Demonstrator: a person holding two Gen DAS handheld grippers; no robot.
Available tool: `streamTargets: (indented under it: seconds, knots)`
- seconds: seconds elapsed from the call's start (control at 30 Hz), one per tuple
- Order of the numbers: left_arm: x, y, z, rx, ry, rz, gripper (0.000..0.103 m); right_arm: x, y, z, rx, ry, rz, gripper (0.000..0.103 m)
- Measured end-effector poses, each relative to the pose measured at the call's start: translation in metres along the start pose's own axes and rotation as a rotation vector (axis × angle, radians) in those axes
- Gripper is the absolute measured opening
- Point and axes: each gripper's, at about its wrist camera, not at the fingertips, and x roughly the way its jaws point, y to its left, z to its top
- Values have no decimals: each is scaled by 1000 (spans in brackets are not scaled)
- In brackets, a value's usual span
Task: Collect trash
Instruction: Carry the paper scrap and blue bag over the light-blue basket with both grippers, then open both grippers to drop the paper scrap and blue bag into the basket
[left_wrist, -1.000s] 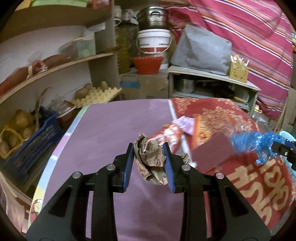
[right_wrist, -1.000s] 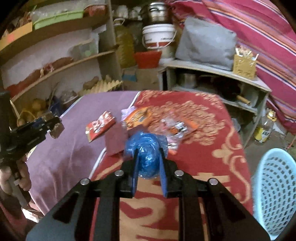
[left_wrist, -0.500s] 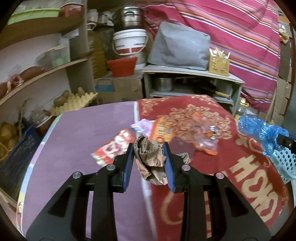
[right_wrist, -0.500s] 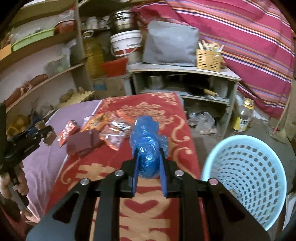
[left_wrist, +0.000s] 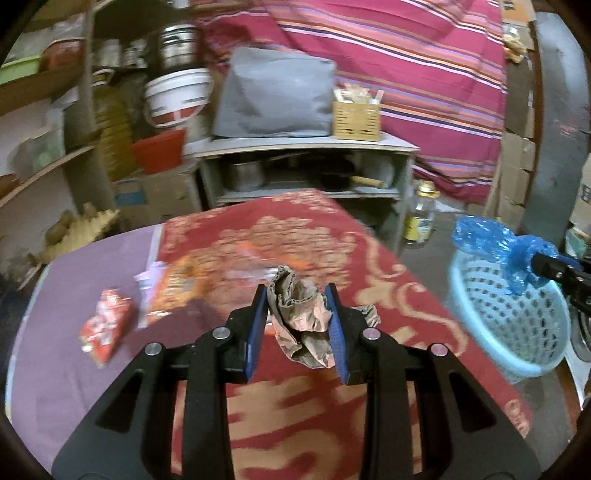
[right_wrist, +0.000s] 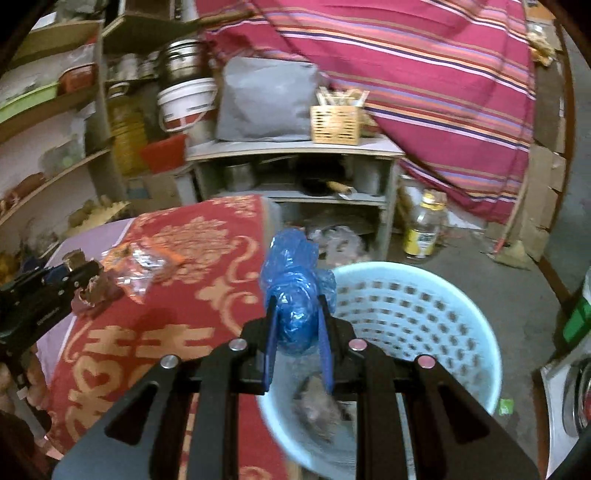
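Observation:
My left gripper is shut on a crumpled brown paper wad, held above the red patterned cloth. In the right wrist view my right gripper is shut on a bunched blue plastic bag, held over the near rim of the pale blue laundry-style basket. Grey trash lies at the basket's bottom. From the left wrist view the blue bag and the basket show at the right. Loose wrappers remain on the table: a red one, an orange one and a clear one.
A grey shelf unit with pots stands behind the table. Curved wooden shelves line the left wall. A yellow-capped bottle stands on the floor beside the striped red curtain. The table's left part is purple.
Both grippers have swung right with their loads, away from the purple side. The basket has come into view and now lies under the right gripper's blue bag.

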Motion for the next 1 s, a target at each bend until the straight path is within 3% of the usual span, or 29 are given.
streamTargets:
  seconds: [0.43,0.57,0.8,0.93,1.0]
  knots:
    - [35,-130,2,86,39,-216,30,3,-71,-14,71,37,-89,20]
    - [40,-155,4,109,48,-247,30,4,-91,-19,102,52,-100,20]
    - [45,-175,1,143,55,-238,33,6,-110,-22,143,61,-106,20]
    - [42,-176,2,144,49,-248,56,6,-112,-23,144,60,-106,20]
    - [38,-174,4,142,38,-242,58,7,-113,-23,143,62,-104,20]
